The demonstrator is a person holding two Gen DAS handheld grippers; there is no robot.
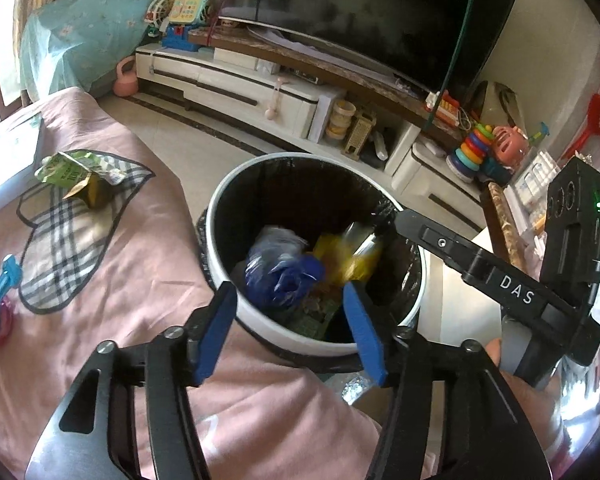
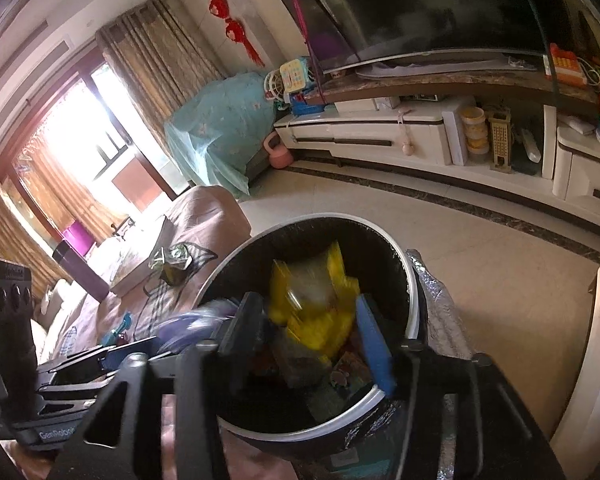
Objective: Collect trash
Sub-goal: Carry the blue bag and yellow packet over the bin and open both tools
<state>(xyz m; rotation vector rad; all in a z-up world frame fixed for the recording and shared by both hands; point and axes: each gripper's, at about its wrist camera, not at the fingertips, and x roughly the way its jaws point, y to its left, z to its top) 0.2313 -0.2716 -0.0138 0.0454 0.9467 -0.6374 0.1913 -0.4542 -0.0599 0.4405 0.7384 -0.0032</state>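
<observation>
1. While both hand-held grippers, left (image 1: 290, 322) and right (image 2: 314, 332), hang wide and empty over the bin (image 1: 260, 322), I see a blurred yellow wrapper (image 2: 320, 312) inside.
2. On the bed (image 1: 100, 280) lies a crumpled carton (image 1: 78, 178): light, creased cardboard, I judge; I'd pinch its folded top.

Left gripper (image 1: 290, 320) open, angled downward; right gripper (image 2: 308, 332) open too, reaching in from the right.
</observation>
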